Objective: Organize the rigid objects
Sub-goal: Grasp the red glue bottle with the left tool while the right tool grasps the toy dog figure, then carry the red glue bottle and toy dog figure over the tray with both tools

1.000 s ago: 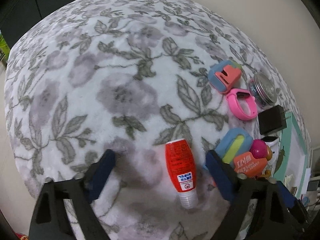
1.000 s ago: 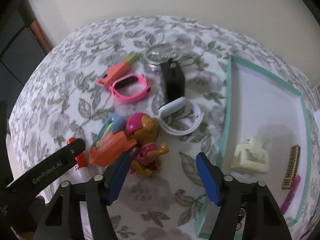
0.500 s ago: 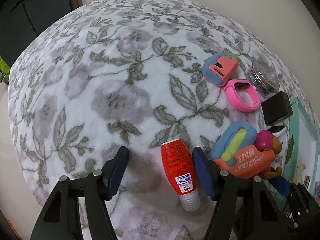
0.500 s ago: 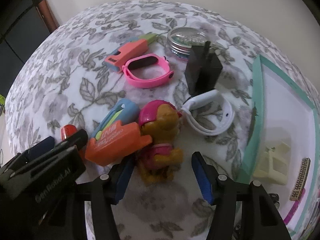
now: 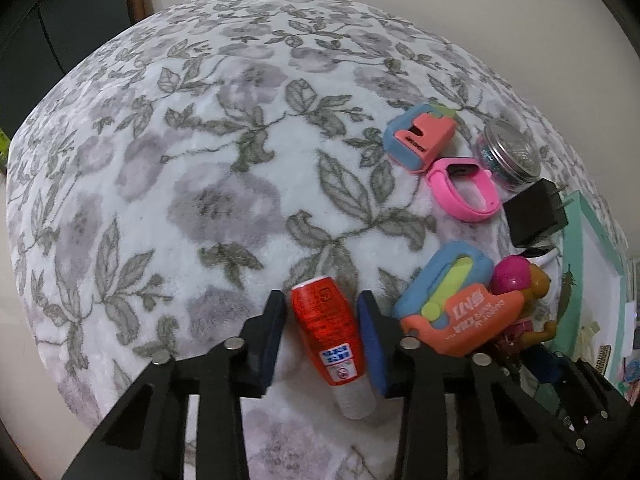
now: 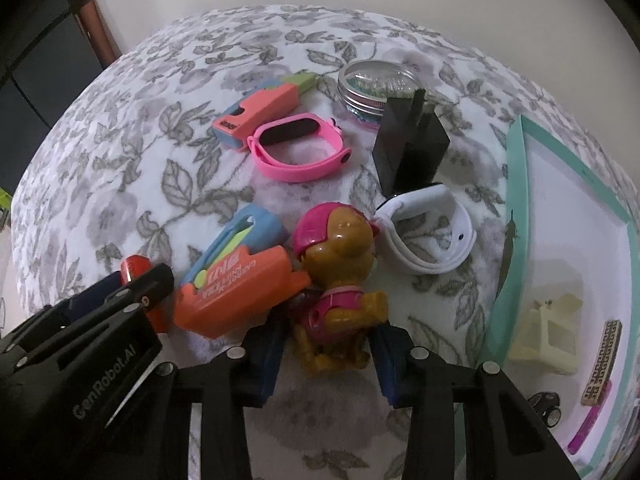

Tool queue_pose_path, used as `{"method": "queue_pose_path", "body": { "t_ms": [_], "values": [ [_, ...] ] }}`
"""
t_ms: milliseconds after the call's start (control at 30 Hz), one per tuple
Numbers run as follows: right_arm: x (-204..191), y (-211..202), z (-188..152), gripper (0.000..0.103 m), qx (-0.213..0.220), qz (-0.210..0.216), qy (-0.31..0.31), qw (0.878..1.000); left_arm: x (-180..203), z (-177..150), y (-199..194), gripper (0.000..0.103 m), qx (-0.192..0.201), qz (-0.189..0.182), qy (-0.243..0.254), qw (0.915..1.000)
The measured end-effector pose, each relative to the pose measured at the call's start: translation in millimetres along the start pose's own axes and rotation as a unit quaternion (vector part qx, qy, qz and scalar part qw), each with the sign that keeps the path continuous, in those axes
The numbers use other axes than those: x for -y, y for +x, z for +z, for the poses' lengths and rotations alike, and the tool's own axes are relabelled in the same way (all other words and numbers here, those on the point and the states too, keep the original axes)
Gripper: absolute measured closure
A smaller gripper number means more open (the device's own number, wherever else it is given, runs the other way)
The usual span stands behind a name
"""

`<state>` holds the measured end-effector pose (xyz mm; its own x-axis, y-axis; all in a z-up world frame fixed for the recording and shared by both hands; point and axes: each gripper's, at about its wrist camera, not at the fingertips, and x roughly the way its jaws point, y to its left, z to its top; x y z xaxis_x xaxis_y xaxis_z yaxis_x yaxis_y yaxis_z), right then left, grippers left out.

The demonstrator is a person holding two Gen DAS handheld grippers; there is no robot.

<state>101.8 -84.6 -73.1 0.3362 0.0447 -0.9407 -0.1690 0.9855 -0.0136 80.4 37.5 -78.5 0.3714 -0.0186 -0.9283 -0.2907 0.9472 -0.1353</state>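
Note:
A red glue bottle (image 5: 326, 328) with a clear cap lies on the flowered cloth between the pads of my left gripper (image 5: 322, 320). Its jaws are closing; the right pad sits at the bottle's side and a thin gap shows at the left pad. In the right wrist view a brown toy dog (image 6: 336, 272) in a pink helmet and vest lies between the blue pads of my right gripper (image 6: 328, 344). These jaws are closing too, with the pads close beside the dog's legs. My left gripper (image 6: 100, 320) shows at the lower left, over the red bottle (image 6: 134, 270).
An orange and blue carrot-shaped toy (image 6: 236, 284) lies against the dog. Behind are a pink wristband (image 6: 300, 148), a salmon and blue case (image 6: 260, 112), a glass jar (image 6: 376, 84), a black charger (image 6: 412, 148) and a white band (image 6: 428, 236). A teal-rimmed tray (image 6: 516, 184) on the right holds a cream clip (image 6: 548, 332).
Both pairs of jaws have narrowed, the left around the red bottle, the right around the toy dog. The right gripper has come down and closer to the dog.

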Motion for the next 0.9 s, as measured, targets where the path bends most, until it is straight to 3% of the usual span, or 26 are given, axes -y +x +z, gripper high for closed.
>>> {"method": "queue_pose_path", "body": {
  "t_ms": [600, 800, 900],
  "values": [
    [38.5, -32.1, -10.2, 0.061, 0.026, 0.057, 0.079, 0.995, -7.7, -3.2, -11.1, 0.072, 0.006, -0.053, -0.023, 0.9983],
    [57.0, -54.6, -8.1, 0.061, 0.056, 0.079, 0.120, 0.988, -3.1, 5.3, -31.9, 0.073, 0.029, -0.077, -0.026, 0.9963],
    [65.5, -71.0, -5.8, 0.061, 0.082, 0.065, 0.134, 0.985, 5.3, 11.6, -47.3, 0.075, 0.045, -0.087, -0.020, 0.9950]
  ]
}}
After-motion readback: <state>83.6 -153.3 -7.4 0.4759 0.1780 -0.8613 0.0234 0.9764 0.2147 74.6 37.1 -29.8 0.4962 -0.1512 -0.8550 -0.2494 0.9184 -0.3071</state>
